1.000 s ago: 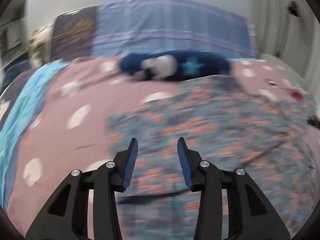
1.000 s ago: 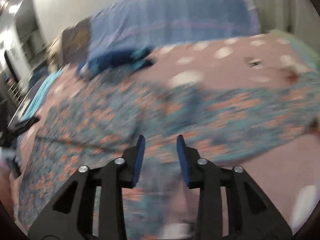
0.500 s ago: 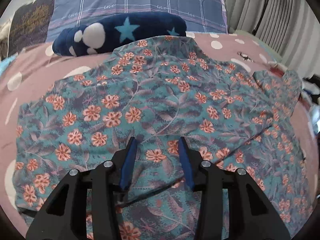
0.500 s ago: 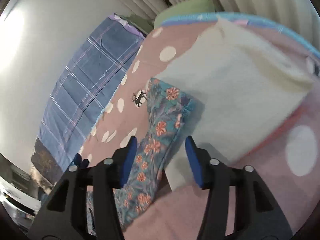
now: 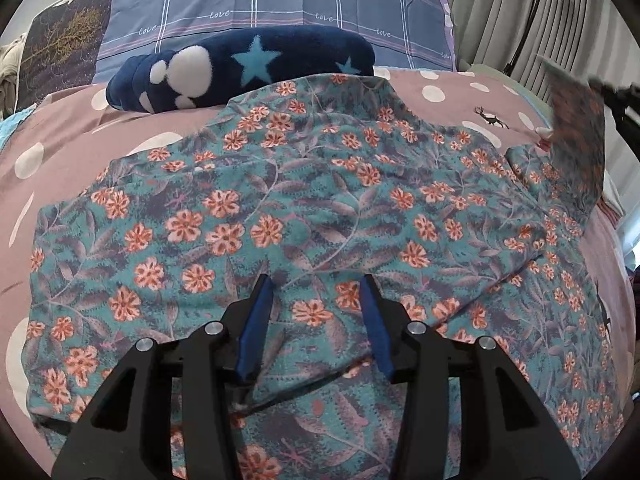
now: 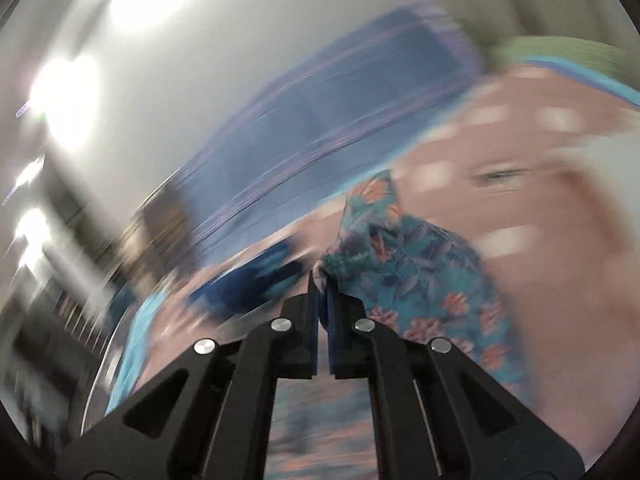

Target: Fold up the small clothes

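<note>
A teal garment with orange flowers (image 5: 320,208) lies spread on the pink dotted bedsheet (image 5: 72,136). My left gripper (image 5: 316,284) points down at the garment's near middle. Its jaws are opening, cloth lies under the gap, and the pads do not press on it. In the blurred right wrist view my right gripper (image 6: 322,284) is shut on a bunched end of the garment (image 6: 400,264) and holds it above the bed. The left wrist view shows that lifted flap (image 5: 576,148) at the far right, with the right gripper (image 5: 618,100) above it.
A rolled navy blanket with stars (image 5: 248,68) lies behind the garment. A blue plaid pillow (image 5: 280,4) and a dark pillow (image 5: 60,48) stand at the headboard. Curtains (image 5: 500,12) and a lamp stand (image 5: 532,20) are at the back right.
The right gripper has shut on the garment's end and raised it, its view swinging and blurring. The left gripper came down over the garment, then stayed put, its jaws slightly wider.
</note>
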Demonstrator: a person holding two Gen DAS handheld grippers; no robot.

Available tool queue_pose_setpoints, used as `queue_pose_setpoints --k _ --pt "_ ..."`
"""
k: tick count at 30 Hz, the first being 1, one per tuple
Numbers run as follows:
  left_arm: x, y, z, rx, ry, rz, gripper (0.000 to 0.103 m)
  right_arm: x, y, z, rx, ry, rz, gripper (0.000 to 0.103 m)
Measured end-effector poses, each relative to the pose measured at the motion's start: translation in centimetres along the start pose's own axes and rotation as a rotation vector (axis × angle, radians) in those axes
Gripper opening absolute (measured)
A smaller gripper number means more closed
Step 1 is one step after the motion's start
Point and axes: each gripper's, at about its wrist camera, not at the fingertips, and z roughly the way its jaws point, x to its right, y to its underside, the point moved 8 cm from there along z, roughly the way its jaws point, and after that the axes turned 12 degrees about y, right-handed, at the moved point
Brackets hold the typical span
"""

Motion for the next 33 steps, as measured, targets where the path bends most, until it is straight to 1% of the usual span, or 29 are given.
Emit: queue_pose_setpoints --k 1,2,3,4,5,6,7,9,12,15,16,18,20,23,25,26,27,28,29,30,31,32,33 --pt "-0.1 0.0 -0.1 0.006 0.014 -0.011 0.047 -4.1 2.4 1.2 -0.039 -0.069 -0.066 0.003" --pt "-0.3 0.0 -0.3 0.013 0.032 -0.026 0.047 -7.9 5.5 2.7 -0.097 -0.124 -0.133 0.003" --pt "-0.4 0.0 -0.4 0.021 0.053 -0.042 0.047 -9.8 7.6 3.7 -0.139 -0.141 -0.174 0.003" --pt "-0.7 0.0 -0.6 0.034 0.089 -0.072 0.047 -11.7 10.4 5.0 -0.19 -0.149 -0.228 0.003" --pt "-1.0 -0.1 -0.8 0.043 0.118 -0.095 0.047 -12.8 12.7 6.2 -0.231 -0.143 -0.272 0.003" --pt "-1.3 -0.1 -1.0 0.055 0.152 -0.124 0.047 -13.5 15.8 7.7 -0.289 -0.133 -0.321 0.003" --pt "-1.6 -0.1 -1.4 0.069 0.193 -0.158 0.047 -13.6 17.3 8.3 -0.315 -0.123 -0.338 0.003" --pt "-1.7 -0.2 -1.8 0.079 0.242 -0.194 0.047 -13.3 20.4 9.5 -0.373 -0.101 -0.368 0.003" --pt "0.3 -0.5 -2.1 0.062 0.362 -0.218 0.047 -12.6 22.2 9.3 -0.389 -0.095 -0.38 0.003" --pt "2.3 -1.4 -1.8 0.044 0.453 -0.266 0.048 -12.7 22.1 8.5 -0.37 -0.098 -0.394 0.003" --pt "2.9 -1.9 -1.6 0.038 0.471 -0.291 0.049 -12.8 22.1 8.2 -0.356 -0.094 -0.41 0.004" --pt "3.5 -2.9 -0.7 0.03 0.468 -0.315 0.05 -13.1 22.1 7.2 -0.335 -0.085 -0.444 0.004" --pt "3.6 -3.5 0.1 0.015 0.442 -0.33 0.062 -13.4 22.1 7.2 -0.324 -0.079 -0.465 0.004" --pt "3.9 -3.9 2.6 -0.062 0.414 -0.396 0.062 -13.8 22.3 7.6 -0.307 -0.076 -0.486 0.005" --pt "4.2 -3.9 4.0 -0.097 0.378 -0.399 0.061 -14.2 22.5 7.4 -0.298 -0.082 -0.506 0.005" --pt "4.5 -4.1 4.3 -0.099 0.364 -0.384 0.058 -14.4 22.5 7.4 -0.296 -0.085 -0.516 0.006" --pt "4.8 -4.3 4.6 -0.097 0.354 -0.367 0.046 -14.7 22.7 7.3 -0.293 -0.091 -0.532 0.007" --pt "5.4 -4.5 4.9 -0.107 0.357 -0.348 0.009 -14.9 22.7 7.3 -0.29 -0.095 -0.545 0.009" --pt "5.9 -4.6 5.2 -0.117 0.37 -0.342 0.005 -15.1 22.8 7.2 -0.287 -0.097 -0.556 0.013" --pt "6.4 -4.9 5.1 -0.111 0.371 -0.33 0.005 -15.2 22.8 6.9 -0.285 -0.101 -0.569 0.015" --pt "7.2 -5.6 4.6 -0.093 0.356 -0.278 0.005 -15.2 22.8 6.7 -0.281 -0.105 -0.574 0.021" --pt "7.9 -6.3 4.0 -0.074 0.347 -0.228 0.005 -15.1 22.5 6.2 -0.275 -0.115 -0.573 0.024" --pt "8.6 -7.0 3.3 -0.052 0.344 -0.186 0.005 -14.9 22.3 5.8 -0.274 -0.124 -0.567 0.024"
